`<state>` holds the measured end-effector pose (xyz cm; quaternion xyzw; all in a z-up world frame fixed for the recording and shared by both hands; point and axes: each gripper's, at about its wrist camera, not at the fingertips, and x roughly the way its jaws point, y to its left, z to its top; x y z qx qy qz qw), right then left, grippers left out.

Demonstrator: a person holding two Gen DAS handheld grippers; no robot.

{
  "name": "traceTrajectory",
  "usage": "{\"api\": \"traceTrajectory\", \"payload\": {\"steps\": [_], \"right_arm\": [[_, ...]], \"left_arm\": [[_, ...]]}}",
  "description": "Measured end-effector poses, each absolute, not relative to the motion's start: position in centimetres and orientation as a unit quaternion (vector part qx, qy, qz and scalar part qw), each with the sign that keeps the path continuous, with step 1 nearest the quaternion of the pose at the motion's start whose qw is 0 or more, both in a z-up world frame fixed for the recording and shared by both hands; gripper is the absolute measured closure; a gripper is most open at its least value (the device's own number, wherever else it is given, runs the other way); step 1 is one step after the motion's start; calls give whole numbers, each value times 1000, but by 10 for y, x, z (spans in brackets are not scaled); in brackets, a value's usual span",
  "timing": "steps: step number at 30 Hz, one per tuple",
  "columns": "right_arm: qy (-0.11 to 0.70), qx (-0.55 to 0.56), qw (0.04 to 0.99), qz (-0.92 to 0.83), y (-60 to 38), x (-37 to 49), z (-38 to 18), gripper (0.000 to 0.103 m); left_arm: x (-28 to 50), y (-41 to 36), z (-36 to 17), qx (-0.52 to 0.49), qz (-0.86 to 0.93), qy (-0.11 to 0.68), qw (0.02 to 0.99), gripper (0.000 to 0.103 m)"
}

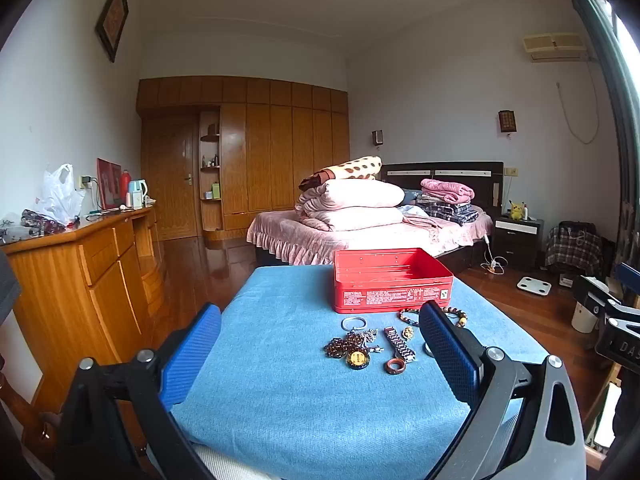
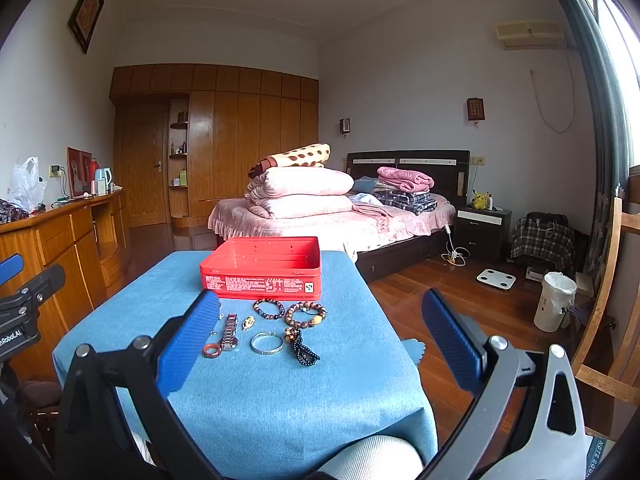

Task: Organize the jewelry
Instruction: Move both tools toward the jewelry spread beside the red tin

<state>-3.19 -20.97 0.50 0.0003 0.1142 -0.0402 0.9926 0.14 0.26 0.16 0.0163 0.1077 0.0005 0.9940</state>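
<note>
An open red tin box [image 1: 394,280] [image 2: 262,268] stands at the far end of a table under a blue cloth [image 1: 280,392] [image 2: 272,392]. In front of it lie several pieces of jewelry: a silver bangle [image 2: 267,343], a metal watch band [image 1: 399,344] [image 2: 230,331], a reddish ring [image 1: 395,367] [image 2: 211,350], two bead bracelets [image 2: 269,308] [image 2: 306,314], a dark bead string [image 2: 304,350], a gold pendant [image 1: 357,358] on a brown bead necklace. My left gripper [image 1: 320,334] and right gripper [image 2: 320,320] hover open, short of the jewelry, holding nothing.
A wooden sideboard [image 1: 80,264] runs along the left with a plastic bag and a kettle on it. Beyond the table stands a bed [image 1: 360,232] piled with folded bedding. A white bin [image 2: 556,300] and a wooden chair frame [image 2: 608,300] stand at the right.
</note>
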Motion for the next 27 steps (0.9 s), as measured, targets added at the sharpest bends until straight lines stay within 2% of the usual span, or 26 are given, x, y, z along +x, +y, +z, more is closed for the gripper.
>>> {"api": "traceTrajectory", "payload": {"steps": [27], "right_arm": [[118, -1, 992, -41, -212, -31, 4, 5]], "left_arm": [[0, 2, 2, 17, 3, 114, 993, 6]]}}
